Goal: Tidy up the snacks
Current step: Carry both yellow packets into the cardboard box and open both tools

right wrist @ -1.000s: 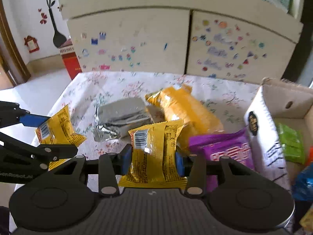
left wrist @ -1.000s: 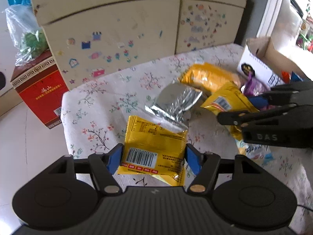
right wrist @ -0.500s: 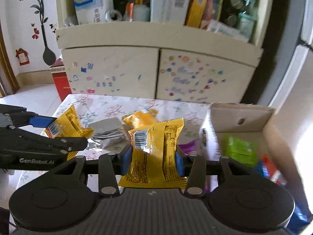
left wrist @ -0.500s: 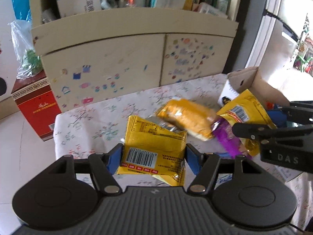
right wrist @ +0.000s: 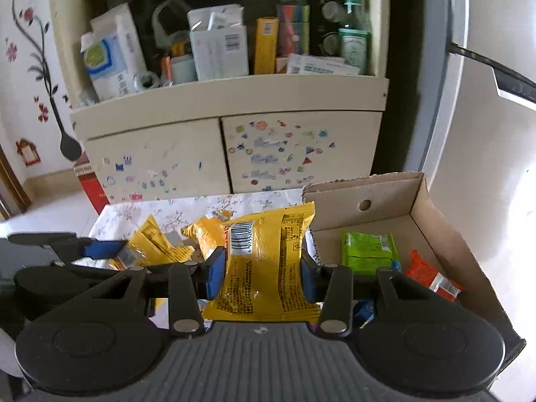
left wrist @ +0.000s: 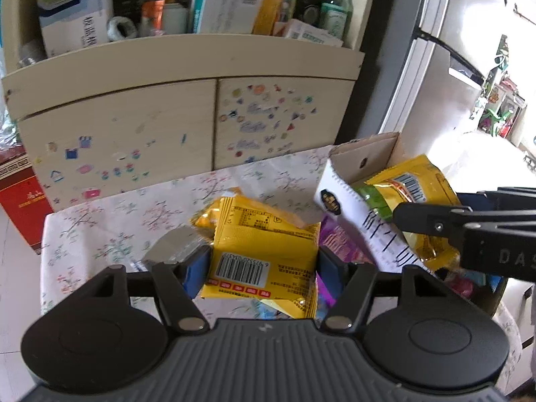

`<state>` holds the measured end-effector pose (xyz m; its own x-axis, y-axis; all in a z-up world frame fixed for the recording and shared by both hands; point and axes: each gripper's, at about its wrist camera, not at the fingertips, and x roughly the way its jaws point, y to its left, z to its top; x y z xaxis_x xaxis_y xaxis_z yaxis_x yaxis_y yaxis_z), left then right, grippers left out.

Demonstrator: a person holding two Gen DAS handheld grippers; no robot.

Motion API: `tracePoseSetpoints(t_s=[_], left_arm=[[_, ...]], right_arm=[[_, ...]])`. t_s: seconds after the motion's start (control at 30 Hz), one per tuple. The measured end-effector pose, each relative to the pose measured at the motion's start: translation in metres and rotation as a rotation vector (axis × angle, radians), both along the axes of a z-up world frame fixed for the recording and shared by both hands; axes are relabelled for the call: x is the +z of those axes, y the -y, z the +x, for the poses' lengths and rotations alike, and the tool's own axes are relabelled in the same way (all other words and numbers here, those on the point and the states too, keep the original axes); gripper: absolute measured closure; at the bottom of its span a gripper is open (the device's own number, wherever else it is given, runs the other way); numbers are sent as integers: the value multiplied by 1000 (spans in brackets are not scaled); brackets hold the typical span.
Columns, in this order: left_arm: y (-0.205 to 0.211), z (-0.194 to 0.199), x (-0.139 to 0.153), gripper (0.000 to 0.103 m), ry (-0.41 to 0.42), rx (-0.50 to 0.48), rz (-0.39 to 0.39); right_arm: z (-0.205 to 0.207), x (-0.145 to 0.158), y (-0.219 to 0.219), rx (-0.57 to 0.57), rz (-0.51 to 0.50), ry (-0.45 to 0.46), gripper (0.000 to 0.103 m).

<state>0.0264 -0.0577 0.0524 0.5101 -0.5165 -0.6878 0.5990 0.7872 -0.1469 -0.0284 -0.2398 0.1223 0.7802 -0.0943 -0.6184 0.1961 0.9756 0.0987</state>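
My left gripper (left wrist: 263, 268) is shut on a yellow snack packet (left wrist: 264, 251) with a barcode, held above the flowered tablecloth (left wrist: 110, 227). My right gripper (right wrist: 261, 276) is shut on a second yellow packet (right wrist: 264, 261), beside the left wall of an open cardboard box (right wrist: 435, 227). In the left wrist view the right gripper (left wrist: 435, 206) holds its packet (left wrist: 412, 184) over that box (left wrist: 365, 157). A green packet (right wrist: 366, 251) and an orange-red one (right wrist: 432, 274) lie inside the box. The left gripper (right wrist: 124, 256) shows at the left of the right wrist view.
On the cloth lie a silver packet (left wrist: 174, 248), an orange-yellow bag (left wrist: 204, 221) and a purple packet (left wrist: 338, 244). Behind the table stands a cream cabinet (right wrist: 234, 154) with stickers and a crowded shelf. A red carton (left wrist: 16, 201) stands on the floor at the left.
Both grippers have risen and moved right toward the cardboard box, each still holding its yellow packet. The right gripper's packet now hangs at the box; the shelf has come into view.
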Motion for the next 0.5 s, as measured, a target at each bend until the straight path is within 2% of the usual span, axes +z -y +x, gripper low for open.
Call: tracePoseSetpoints(t_s=[0.5], left_arm=[[46, -11, 13, 36, 19, -68, -95]], right_arm=[[-32, 18, 78, -212, 151, 99, 52]])
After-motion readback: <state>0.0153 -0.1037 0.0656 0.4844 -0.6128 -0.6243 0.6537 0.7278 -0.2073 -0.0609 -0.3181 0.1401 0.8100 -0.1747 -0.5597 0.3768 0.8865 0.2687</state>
